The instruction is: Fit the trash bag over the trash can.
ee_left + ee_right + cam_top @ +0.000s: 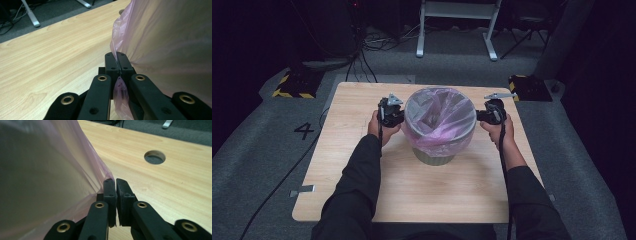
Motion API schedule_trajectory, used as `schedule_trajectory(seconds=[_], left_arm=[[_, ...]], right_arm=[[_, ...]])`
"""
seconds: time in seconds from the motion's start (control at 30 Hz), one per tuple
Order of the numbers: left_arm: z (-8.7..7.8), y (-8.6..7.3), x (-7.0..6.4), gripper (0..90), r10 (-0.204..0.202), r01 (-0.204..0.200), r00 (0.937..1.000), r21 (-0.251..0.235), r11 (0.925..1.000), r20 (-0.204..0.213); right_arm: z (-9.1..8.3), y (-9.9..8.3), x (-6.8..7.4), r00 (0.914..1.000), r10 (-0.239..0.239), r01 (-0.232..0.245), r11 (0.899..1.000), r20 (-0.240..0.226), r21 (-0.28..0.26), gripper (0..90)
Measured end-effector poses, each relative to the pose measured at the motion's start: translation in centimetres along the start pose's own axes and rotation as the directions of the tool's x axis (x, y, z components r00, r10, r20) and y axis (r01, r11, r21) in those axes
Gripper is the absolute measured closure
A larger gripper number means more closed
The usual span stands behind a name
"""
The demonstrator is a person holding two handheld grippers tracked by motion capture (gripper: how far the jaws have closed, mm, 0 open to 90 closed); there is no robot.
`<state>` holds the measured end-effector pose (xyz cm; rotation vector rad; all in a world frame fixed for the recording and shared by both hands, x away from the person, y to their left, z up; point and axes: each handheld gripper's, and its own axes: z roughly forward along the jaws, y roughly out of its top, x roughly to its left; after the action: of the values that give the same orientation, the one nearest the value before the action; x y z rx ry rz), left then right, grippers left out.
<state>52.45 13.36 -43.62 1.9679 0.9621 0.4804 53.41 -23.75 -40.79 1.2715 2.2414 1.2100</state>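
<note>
High view shows a small bin (435,156) near the middle of the table (362,190), lined with a pink bag (439,120) whose rim is stretched wide. Left gripper (391,113) sits at the bag's left edge, its jaws pressed together on a fold of the film. Right gripper (493,114) is at the right edge, jaws nearly closed beside the bag's edge; I cannot tell whether they pinch it

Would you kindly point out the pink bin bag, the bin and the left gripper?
pink bin bag (439,117): high view, film stretched across the rim.
bin (433,157): high view, bare lower wall.
left gripper (117,62): left gripper view, between closed fingertips.
</note>
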Motion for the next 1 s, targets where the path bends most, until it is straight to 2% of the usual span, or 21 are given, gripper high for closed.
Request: schedule_trajectory(seconds=[0.2, 0.27, 0.33, 0.37, 0.4, 0.43, 0.47, 0.5, 0.57, 0.6, 0.67, 0.73, 0.77, 0.8, 0.87, 0.93, 1.0], left_arm=[[-0.7, -1.2, 0.4, 87.2, -0.021, 0.021, 0.9997, -0.023, 0.9995, 0.015], [-1.3, -1.6, 0.7, 71.2, -0.046, 0.046, 0.9989, -0.047, 0.9978, 0.005], [-2.2, -1.8, 1.0, 59.4, -0.066, 0.067, 0.9977, -0.077, 0.9948, 0.017], [-2.7, -1.9, 1.1, 50.6, -0.071, 0.072, 0.9974, -0.082, 0.9941, 0.009], [-3.2, -2.0, 1.3, 39.7, -0.078, 0.078, 0.9969, -0.086, 0.9932, 0.005], [-3.6, -2.0, 1.4, 39.7, -0.083, 0.083, 0.9965, -0.097, 0.9917, 0.006], [-4.3, -2.2, 1.5, 32.4, -0.088, 0.088, 0.9961, -0.111, 0.9898, 0.006], [-4.9, -2.3, 1.6, 32.4, -0.095, 0.094, 0.9954, -0.124, 0.9878, -0.002], [-5.8, -2.5, 1.9, 28.5, -0.121, 0.120, 0.9926, -0.141, 0.9827, 0.000], [-6.3, -2.7, 2.0, 28.0, -0.121, 0.121, 0.9926, -0.147, 0.9817, 0.010], [-7.2, -3.0, 1.9, 26.5, -0.089, 0.092, 0.9957, -0.153, 0.9839, 0.026], [-7.9, -3.3, 1.3, 25.3, -0.053, 0.059, 0.9977, -0.152, 0.9866, 0.042], [-8.2, -3.5, 0.9, 24.6, -0.034, 0.042, 0.9977, -0.150, 0.9877, 0.060], [-8.5, -3.7, 0.4, 24.0, -0.008, 0.018, 0.9975, -0.147, 0.9890, 0.070], [-9.0, -4.0, -0.7, 22.3, 0.035, -0.022, 0.9951, -0.137, 0.9903, 0.092], [-9.4, -4.3, -1.7, 21.2, 0.075, -0.061, 0.9903, -0.123, 0.9906, 0.117], [-9.6, -4.5, -2.6, 20.3, 0.102, -0.085, 0.9843, -0.116, 0.9897, 0.144]], right_arm=[[0.0, -1.2, -0.4, 0.9995, 0.017, -0.017, 1.000, -0.025, -0.014, 86.6], [-0.6, -1.6, -0.7, 0.9996, 0.012, -0.014, 0.999, -0.026, -0.048, 82.6], [-1.4, -1.8, -1.0, 0.9996, 0.008, -0.011, 0.996, -0.028, -0.086, 78.3], [-1.9, -1.9, -1.3, 0.9996, 0.002, -0.005, 0.995, -0.028, -0.103, 74.4], [-3.0, -2.1, -1.6, 0.9999, -0.008, 0.008, 0.992, -0.006, -0.126, 68.5], [-3.0, -2.1, -1.6, 0.9999, -0.008, 0.008, 0.992, -0.006, -0.126, 68.5], [-4.2, -2.4, -1.9, 0.9988, -0.039, 0.034, 0.988, -0.030, -0.153, 60.1], [-4.2, -2.4, -1.9, 0.9988, -0.039, 0.034, 0.988, -0.030, -0.153, 60.1], [-5.4, -2.7, -2.2, 0.9976, -0.065, 0.060, 0.985, -0.024, -0.163, 54.2], [-5.9, -2.9, -2.3, 0.9962, -0.079, 0.072, 0.983, -0.037, -0.166, 51.5], [-7.0, -3.3, -2.2, 0.9929, -0.115, 0.108, 0.980, -0.030, -0.170, 42.8], [-8.1, -3.5, -1.7, 0.9840, -0.166, 0.152, 0.970, -0.064, -0.188, 39.7], [-8.7, -3.7, -1.3, 0.9776, -0.200, 0.183, 0.962, -0.066, -0.203, 36.9], [-9.2, -3.8, -0.7, 0.9687, -0.239, 0.221, 0.953, -0.066, -0.209, 34.2], [-10.0, -4.1, 0.5, 0.9467, -0.307, 0.280, 0.935, -0.099, -0.219, 31.5], [-10.3, -4.5, 1.7, 0.9271, -0.356, 0.326, 0.920, -0.116, -0.219, 28.1], [-10.3, -4.9, 2.9, 0.9111, -0.398, 0.372, 0.905, -0.107, -0.205, 25.5]])
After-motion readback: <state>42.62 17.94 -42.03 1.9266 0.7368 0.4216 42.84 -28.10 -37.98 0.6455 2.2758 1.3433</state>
